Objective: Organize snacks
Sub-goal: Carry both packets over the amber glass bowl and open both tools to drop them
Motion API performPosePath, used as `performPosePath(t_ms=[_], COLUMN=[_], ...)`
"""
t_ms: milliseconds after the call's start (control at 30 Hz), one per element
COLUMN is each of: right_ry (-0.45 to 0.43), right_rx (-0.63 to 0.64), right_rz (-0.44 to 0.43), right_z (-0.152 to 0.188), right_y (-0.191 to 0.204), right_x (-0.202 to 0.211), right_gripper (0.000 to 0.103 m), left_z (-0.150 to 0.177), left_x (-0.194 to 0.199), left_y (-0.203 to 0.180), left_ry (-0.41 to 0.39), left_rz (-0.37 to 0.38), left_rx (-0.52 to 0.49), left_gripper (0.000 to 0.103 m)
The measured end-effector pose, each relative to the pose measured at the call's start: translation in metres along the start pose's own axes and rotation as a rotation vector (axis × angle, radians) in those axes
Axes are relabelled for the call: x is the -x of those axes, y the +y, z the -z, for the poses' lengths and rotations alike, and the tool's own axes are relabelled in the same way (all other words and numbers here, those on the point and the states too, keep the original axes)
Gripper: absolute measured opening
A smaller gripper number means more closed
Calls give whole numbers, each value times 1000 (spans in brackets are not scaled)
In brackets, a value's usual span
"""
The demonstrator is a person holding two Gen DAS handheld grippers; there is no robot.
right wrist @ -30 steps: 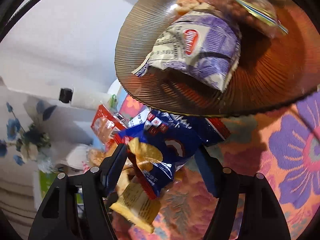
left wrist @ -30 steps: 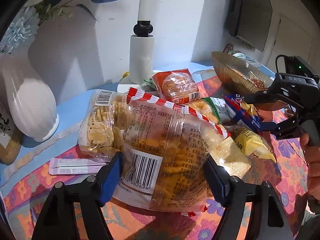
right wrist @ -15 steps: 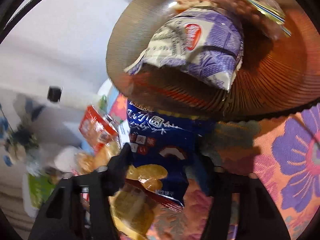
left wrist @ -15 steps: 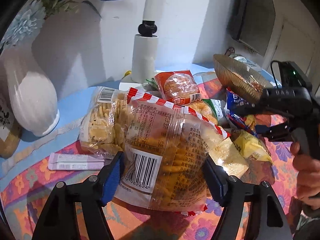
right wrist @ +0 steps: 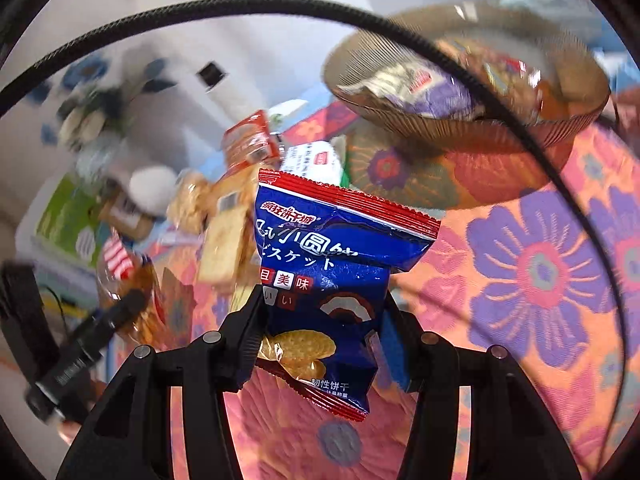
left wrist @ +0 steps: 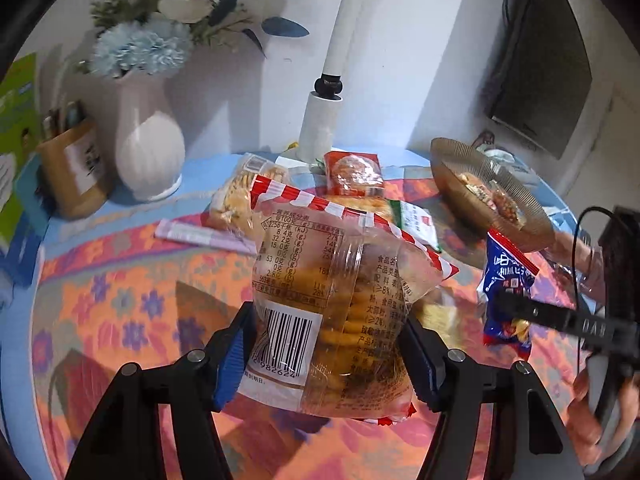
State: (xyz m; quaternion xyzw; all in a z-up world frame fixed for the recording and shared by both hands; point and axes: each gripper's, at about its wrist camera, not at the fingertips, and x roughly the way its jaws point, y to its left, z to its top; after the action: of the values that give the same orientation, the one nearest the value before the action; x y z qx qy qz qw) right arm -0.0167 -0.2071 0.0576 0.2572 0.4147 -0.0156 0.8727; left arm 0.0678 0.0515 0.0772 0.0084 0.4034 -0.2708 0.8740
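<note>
Both pkts now clear of the floral tablecloth [left wrist: 120,300]; a sec ago both sat low against the pile.

L gripper [left wrist: 326,354]: jaws have just been closing, now pinching the clear cracker bag [left wrist: 320,300] w/ red-striped top, bag upright between the pads, lifted above the remaining snack pile [left wrist: 304,196].

R gripper [right wrist: 320,344]: jaws have just been closing, now clamped on the blue biscuit packet [right wrist: 332,280], held up near the ribbed amber bowl [right wrist: 460,128], which is farther off than before.

Bowl already holds a purple pkt [right wrist: 424,88] plus others.

Judgement: pick phase done on both sides; carry to bowl likely next. Several pkts left on table.
</note>
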Motion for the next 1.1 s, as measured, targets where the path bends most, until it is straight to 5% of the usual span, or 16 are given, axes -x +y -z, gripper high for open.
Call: performPosePath(t_ms=[167, 333, 667, 833, 1100], right_ry=[-108, -219, -388, -483, -493], right_rx=[201, 321, 192, 129, 100], right_rz=[45, 102, 153, 214, 257], right_z=[19, 25, -26, -64, -105], right_y=[18, 21, -37, -63, -83], right_x=[29, 60, 120, 146, 133], right_gripper=[51, 51, 51, 51, 51], left_z=[31, 38, -29, -77, -124], left_x=[25, 38, 50, 21, -48], left_y=[-31, -56, -132, -177, -229], left_ry=[-82, -127, -236, -251, -194], left_rz=[-71, -50, 1, 53, 114], left_rx=[73, 120, -15, -78, -122], left_gripper=[66, 66, 66, 66, 66])
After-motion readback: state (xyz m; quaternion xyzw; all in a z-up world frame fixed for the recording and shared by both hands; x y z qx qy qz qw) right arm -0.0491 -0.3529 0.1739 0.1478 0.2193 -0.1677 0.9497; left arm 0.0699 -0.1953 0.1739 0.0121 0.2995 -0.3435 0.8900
